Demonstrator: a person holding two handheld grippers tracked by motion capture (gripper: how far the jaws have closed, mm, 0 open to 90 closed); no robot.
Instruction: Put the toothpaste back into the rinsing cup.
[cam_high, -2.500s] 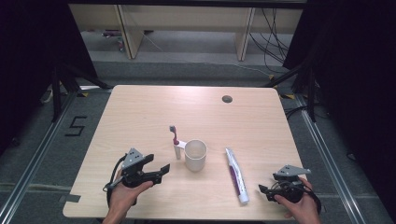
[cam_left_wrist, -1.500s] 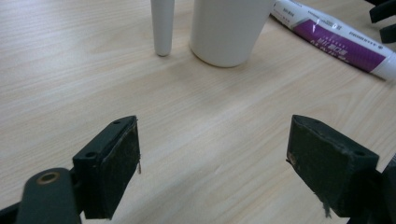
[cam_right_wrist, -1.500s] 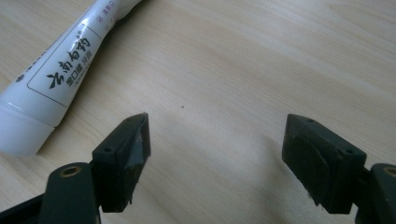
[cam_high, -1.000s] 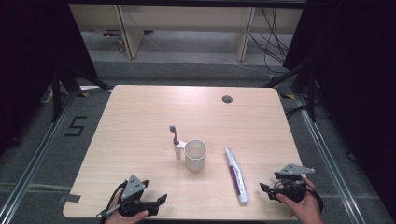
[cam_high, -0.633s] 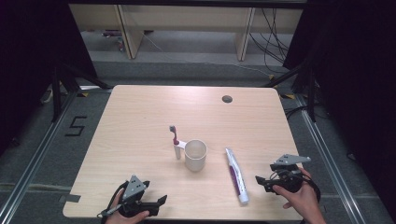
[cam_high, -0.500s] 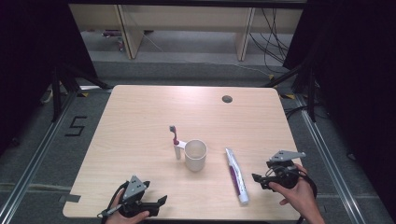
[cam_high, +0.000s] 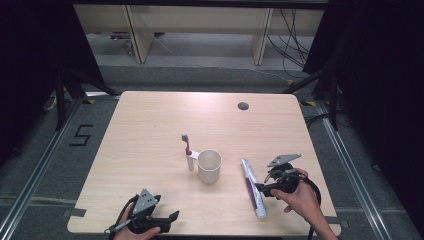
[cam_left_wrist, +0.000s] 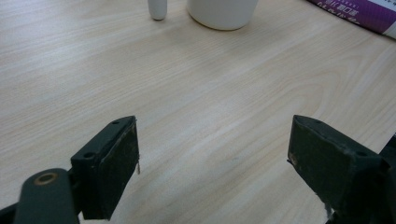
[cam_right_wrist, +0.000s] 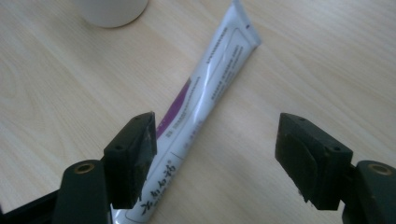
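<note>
Between the right gripper (cam_right_wrist: 215, 158) jaws, which stand wide apart and empty, lies the tube (cam_right_wrist: 205, 100), flat on the table (cam_right_wrist: 327, 60). Its lower length passes just beside the left-hand jaw in the right gripper view and runs obliquely away; the opposite jaw stands over bare wood. The step in hand is judged to be a grasp of the tube. A sound grasp calls for shifting the gripper sideways until the tube sits midway between the jaws, squaring them across its width, and lowering until the pads flank its sides before closing. The mid-body is probably the better hold, since a flat tube may slip or buckle near its crimped end. Beyond the tube stands the cup (cam_high: 209, 166), with the toothbrush (cam_high: 188, 151) upright just past it. At the near edge, well apart, the left gripper (cam_high: 165, 220) rests, jaws likewise spread and empty.
</note>
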